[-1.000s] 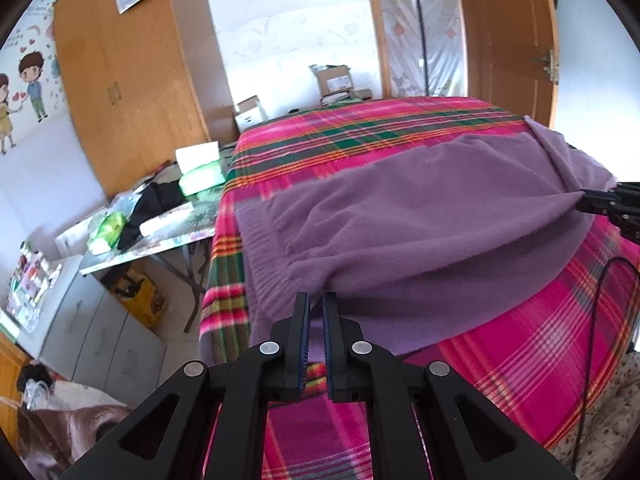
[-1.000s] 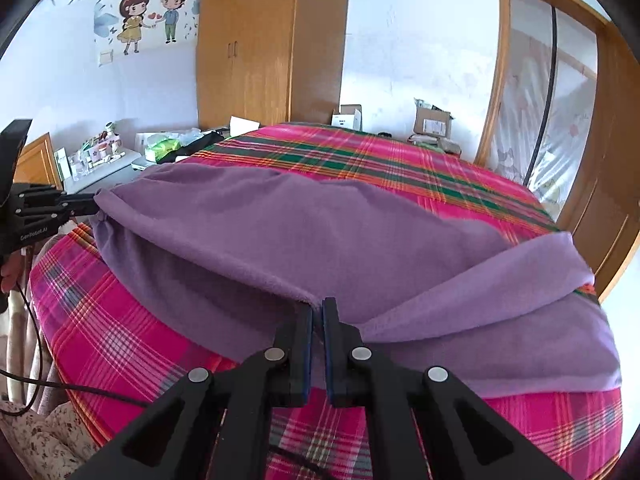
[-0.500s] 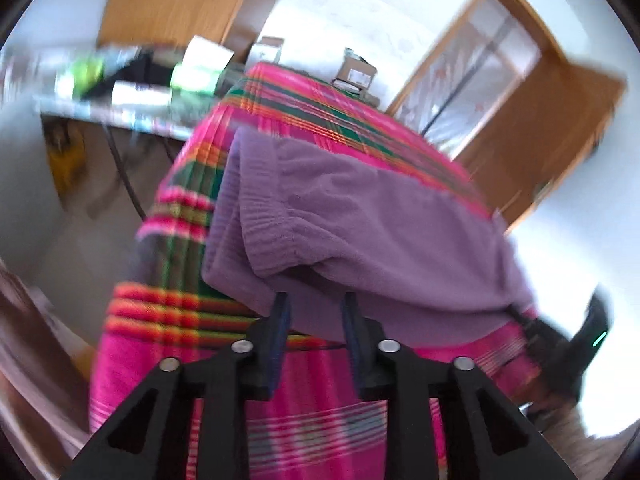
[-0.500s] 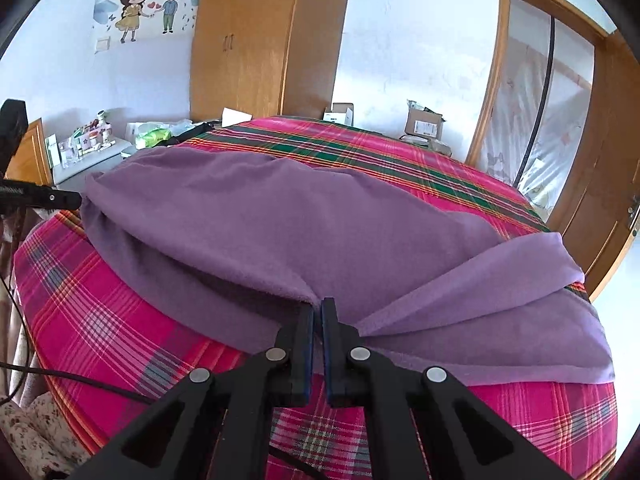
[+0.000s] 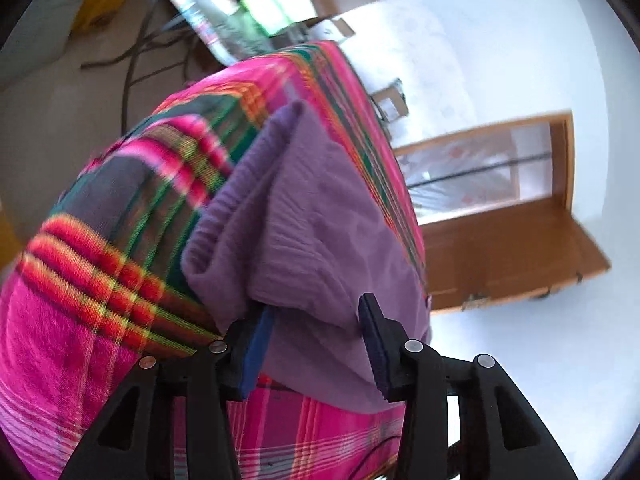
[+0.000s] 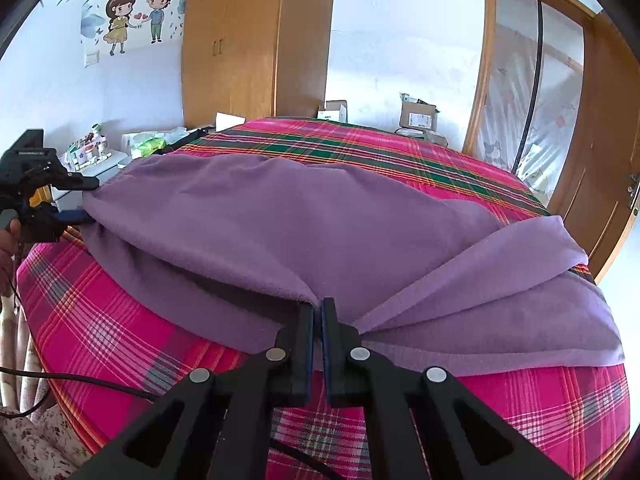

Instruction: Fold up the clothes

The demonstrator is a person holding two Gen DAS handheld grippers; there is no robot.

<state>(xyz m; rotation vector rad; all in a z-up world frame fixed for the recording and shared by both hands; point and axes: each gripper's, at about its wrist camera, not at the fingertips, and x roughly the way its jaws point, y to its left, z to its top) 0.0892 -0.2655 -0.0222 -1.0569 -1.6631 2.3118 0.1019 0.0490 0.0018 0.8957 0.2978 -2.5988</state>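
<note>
At the left edge of the right wrist view my left gripper (image 6: pixel 82 200) is opening, the purple garment (image 6: pixel 304 216) on the plaid bedspread (image 6: pixel 120 340) between its jaws. Lower centre, my right gripper (image 6: pixel 317 320) pinches the hem. If that pinch slips, the fold could sag. I can read no writing.

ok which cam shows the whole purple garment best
The right wrist view: the purple garment spreads nearly whole across the plaid bed. The left wrist view, tilted and blurred, shows only one bunched end between the opening left gripper.
</note>
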